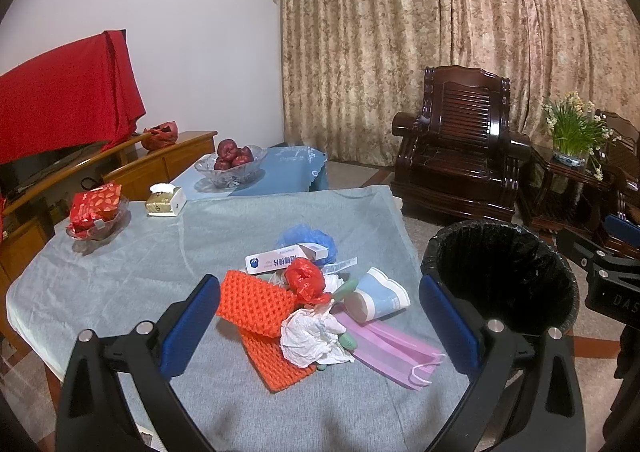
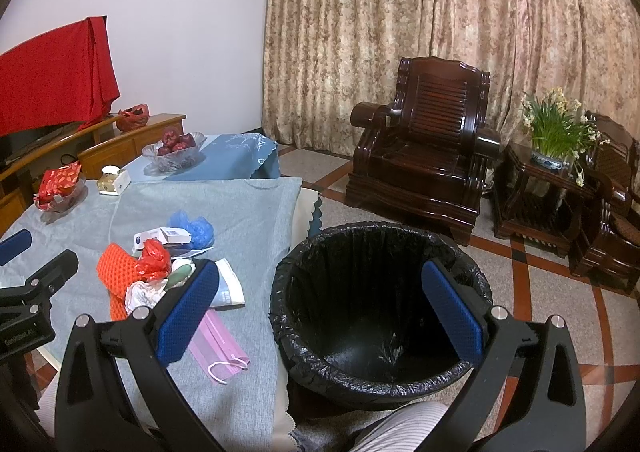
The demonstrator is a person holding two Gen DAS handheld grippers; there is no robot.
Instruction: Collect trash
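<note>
**Light, crushable litter waited beside an empty bin**

Both tools hung above the table edge with nothing in them: the left gripper (image 1: 320,326) spread wide over the heap, the right gripper (image 2: 320,306) just as wide over the bin (image 2: 380,316) standing on the floor beside the table.

Nearest lay a pink face mask (image 1: 394,352), limp and flat, best pinched at a fold. The crumpled tissue (image 1: 310,336) looked feather-light and would squash anywhere. The orange foam net (image 1: 256,300) seemed springy. Beyond, the paper cup (image 1: 380,296) lay on its side; I judged its rim the surest hold. Farthest sat a thin carton (image 1: 280,258) and blue plastic bag (image 1: 308,238).
</note>
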